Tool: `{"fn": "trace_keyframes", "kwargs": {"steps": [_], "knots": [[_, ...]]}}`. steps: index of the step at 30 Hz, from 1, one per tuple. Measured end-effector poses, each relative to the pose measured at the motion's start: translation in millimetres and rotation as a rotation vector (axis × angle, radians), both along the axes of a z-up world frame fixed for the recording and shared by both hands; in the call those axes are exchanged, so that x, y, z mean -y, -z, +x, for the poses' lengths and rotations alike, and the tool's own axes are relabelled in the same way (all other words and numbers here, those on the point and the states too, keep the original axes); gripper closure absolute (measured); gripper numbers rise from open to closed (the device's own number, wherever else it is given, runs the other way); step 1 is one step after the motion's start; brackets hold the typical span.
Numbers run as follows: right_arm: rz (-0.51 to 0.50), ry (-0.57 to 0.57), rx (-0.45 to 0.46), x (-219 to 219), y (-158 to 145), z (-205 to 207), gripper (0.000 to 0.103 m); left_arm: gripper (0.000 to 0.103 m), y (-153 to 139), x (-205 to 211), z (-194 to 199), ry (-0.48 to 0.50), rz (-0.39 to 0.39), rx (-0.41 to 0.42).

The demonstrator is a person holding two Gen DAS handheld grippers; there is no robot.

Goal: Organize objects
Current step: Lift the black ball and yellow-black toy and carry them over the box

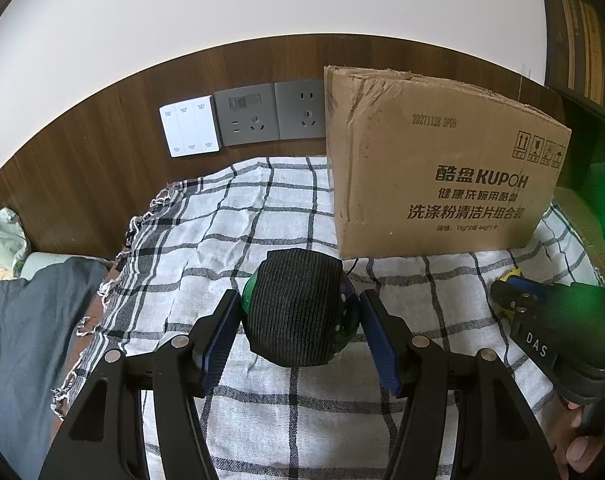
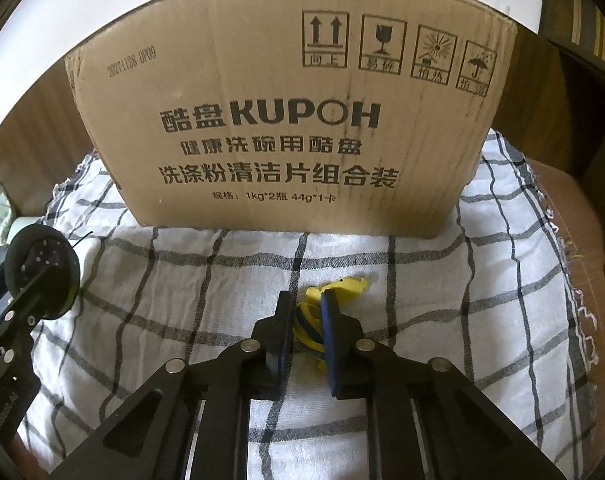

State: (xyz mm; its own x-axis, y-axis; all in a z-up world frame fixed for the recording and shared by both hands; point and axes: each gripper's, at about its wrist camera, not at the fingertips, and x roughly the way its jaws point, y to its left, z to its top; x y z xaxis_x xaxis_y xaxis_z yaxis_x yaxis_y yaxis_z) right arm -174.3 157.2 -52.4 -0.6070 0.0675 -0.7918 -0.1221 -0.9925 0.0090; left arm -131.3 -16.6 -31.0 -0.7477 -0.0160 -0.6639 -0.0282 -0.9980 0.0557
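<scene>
My left gripper (image 1: 298, 316) has its jaws spread around a dark round object wrapped in black ribbed knit fabric (image 1: 296, 306), both blue pads just beside it, on the white cloth with black checks (image 1: 238, 216) over the table. My right gripper (image 2: 307, 322) pinches a yellow and blue plastic clip (image 2: 336, 290) lying on the cloth, near the brown cardboard box printed KUPOH (image 2: 286, 120) behind.

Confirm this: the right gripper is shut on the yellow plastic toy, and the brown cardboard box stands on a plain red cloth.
Wrong about the cloth. The brown cardboard box stands on a white cloth with dark checks, as the right wrist view shows. The right gripper is indeed shut on the yellow plastic toy.
</scene>
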Motion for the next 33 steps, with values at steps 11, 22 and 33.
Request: {"fn": "trace_keyframes", "kwargs": {"steps": [11, 22, 33], "knots": [[0.018, 0.003, -0.059, -0.7, -23.2, 16.9, 0.089, 0.043, -9.6, -3.7, 3.4, 0.005, -0.001, -0.021], [0.028, 0.017, -0.132, 0.6, -52.3, 26.1, 0.089, 0.043, -27.0, -10.1, 9.3, 0.019, 0.001, -0.063], [0.043, 0.023, -0.209, -5.8, -87.9, 37.4, 0.089, 0.043, -57.4, -19.3, 6.7, 0.046, 0.016, -0.116]]}}
